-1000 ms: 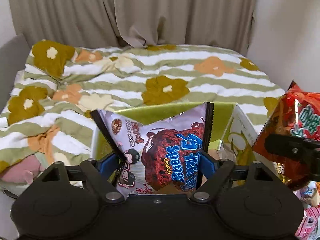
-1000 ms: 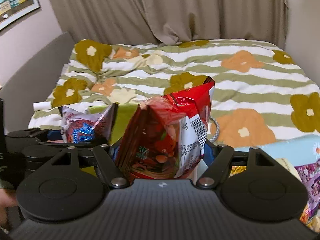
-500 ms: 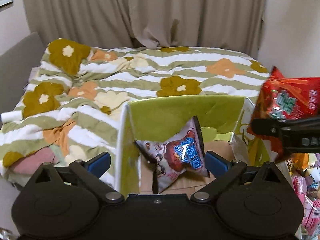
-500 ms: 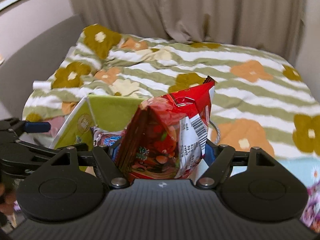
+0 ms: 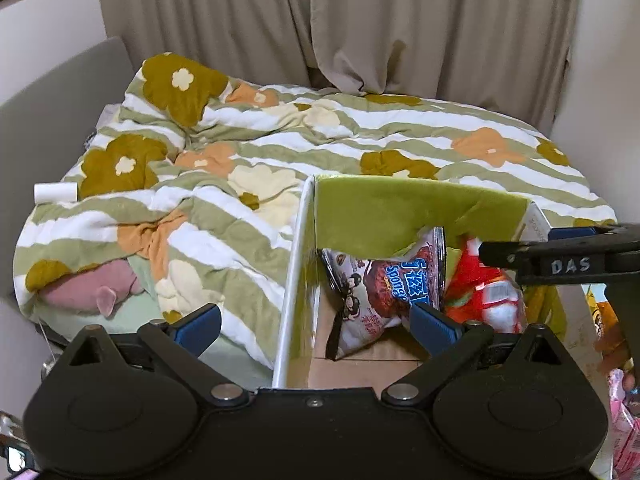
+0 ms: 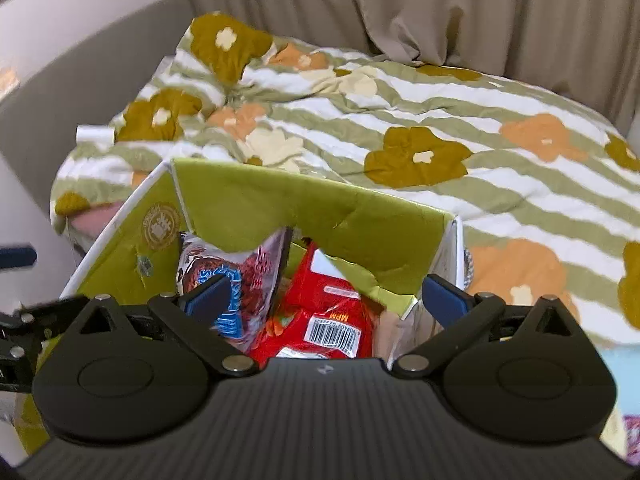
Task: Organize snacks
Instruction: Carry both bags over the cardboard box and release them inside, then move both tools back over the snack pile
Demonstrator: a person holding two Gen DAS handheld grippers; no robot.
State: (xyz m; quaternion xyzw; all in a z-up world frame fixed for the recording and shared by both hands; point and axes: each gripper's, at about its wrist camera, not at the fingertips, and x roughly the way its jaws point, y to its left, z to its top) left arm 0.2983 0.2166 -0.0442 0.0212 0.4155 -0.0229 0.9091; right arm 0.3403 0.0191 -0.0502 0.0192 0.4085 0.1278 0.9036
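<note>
Box (image 6: 312, 216) flap hiding snack tops, red bag (image 6: 320, 312) probably crumpled, blurred

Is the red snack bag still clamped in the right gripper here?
No. In the right wrist view the red snack bag lies inside the green box, and the right gripper is opening, pads clear of it.

Both grippers are pointing downward. The left gripper (image 5: 316, 326) is standing wide open with nothing between its 2 fingers. The right gripper (image 6: 326, 298) is opening its jaws, and they are gripping nothing.
</note>
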